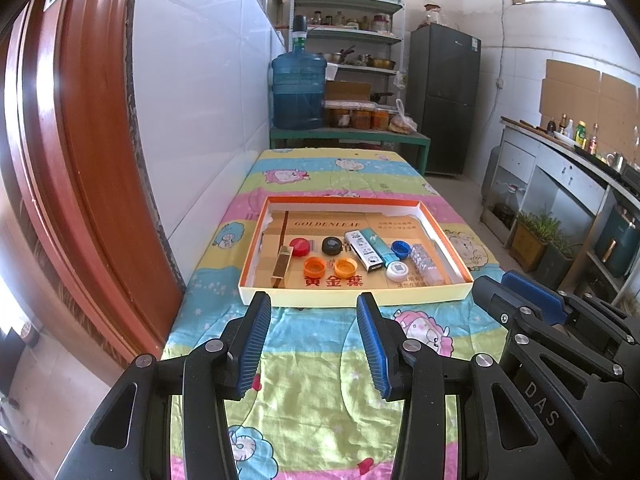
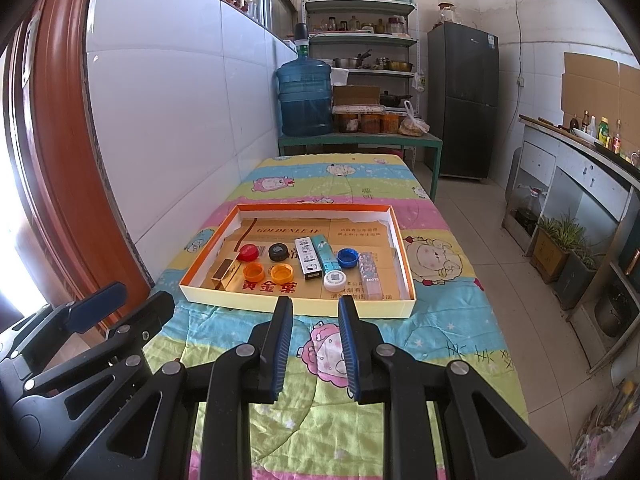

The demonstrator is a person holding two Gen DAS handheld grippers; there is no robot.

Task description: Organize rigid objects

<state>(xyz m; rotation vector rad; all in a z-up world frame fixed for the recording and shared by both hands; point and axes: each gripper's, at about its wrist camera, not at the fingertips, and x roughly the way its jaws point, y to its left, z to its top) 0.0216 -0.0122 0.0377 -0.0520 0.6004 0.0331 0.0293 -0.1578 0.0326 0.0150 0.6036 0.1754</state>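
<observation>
A shallow cardboard tray (image 1: 344, 199) lies on the cartoon-print cloth. Inside it sit a gold box (image 1: 281, 266), a red cap (image 1: 300, 246), a black cap (image 1: 332, 245), two orange caps (image 1: 314, 267), a white-and-black box (image 1: 363, 250), a teal box (image 1: 380, 246), a blue cap (image 1: 400, 249), a white round lid (image 1: 397, 271) and a clear case (image 1: 427, 264). My left gripper (image 1: 314, 298) hovers open and empty just short of the tray's near wall. My right gripper (image 2: 315, 301) hangs beside it, jaws drawn narrow with nothing between them.
The table (image 2: 480, 360) stands against a tiled wall on the left, beside a red door frame (image 1: 80, 160). Behind it a green bench holds a blue water jug (image 1: 298, 92) and jars. A fridge, a counter and potted plants line the right side.
</observation>
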